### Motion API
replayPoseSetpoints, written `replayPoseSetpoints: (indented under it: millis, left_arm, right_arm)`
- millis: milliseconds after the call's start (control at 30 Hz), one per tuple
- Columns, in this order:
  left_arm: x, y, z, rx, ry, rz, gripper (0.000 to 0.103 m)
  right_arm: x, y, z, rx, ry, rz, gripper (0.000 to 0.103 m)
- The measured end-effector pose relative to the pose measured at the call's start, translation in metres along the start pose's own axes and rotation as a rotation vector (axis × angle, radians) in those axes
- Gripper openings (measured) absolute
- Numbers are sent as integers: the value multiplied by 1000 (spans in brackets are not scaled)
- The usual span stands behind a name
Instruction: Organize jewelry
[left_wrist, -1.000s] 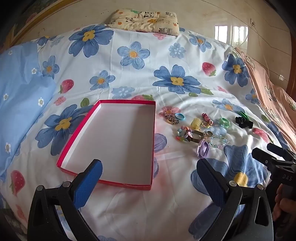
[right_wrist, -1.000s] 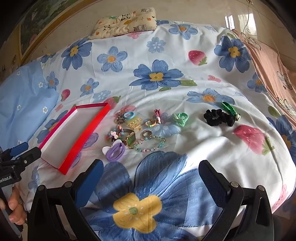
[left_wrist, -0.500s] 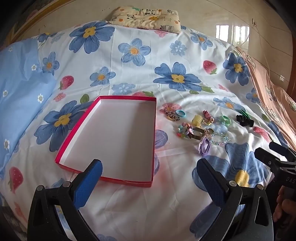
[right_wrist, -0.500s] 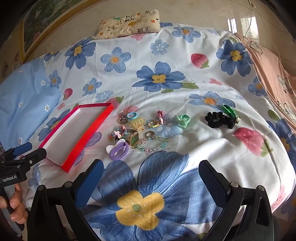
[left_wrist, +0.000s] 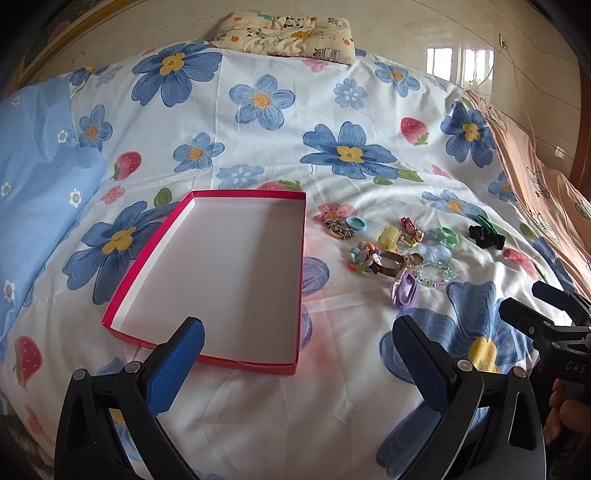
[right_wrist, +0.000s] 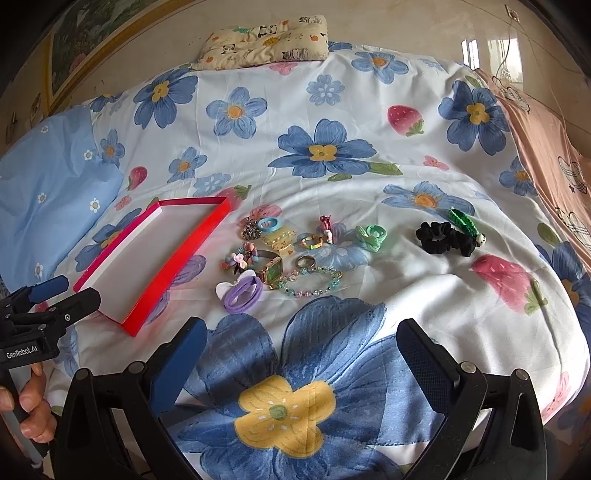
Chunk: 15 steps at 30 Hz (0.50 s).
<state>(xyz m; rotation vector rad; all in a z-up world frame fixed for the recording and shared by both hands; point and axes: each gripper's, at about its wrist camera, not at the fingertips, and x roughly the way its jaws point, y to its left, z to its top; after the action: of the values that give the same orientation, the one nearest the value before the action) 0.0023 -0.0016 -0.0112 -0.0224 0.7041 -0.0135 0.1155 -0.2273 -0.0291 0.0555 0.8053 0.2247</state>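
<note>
Both grippers have crept a bit forward toward the bed since a second ago. Left gripper (left_wrist: 295, 363) and right gripper (right_wrist: 301, 362) are both spread wide, holding nothing. Jewelry (right_wrist: 286, 251) sits scattered just right of the empty red box (left_wrist: 221, 273).

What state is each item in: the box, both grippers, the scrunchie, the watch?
Box: open, empty, flat on the bed.
Left gripper: open, empty.
Right gripper: open, empty.
Scrunchie: loose on the bed, outside the box.
Watch: outside the box, among trinkets.
</note>
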Motion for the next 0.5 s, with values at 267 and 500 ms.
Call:
replayPoseSetpoints:
  millis: [267,500]
  left_arm:
    - [-5,-6,-1,22,-29,14,102]
    - [-5,-10,-3,35,-37,17,102]
  right_arm:
    - [-4,2,0,-9,-31,-5,103]
    - [-6,1,1,-5,-40,-6,103]
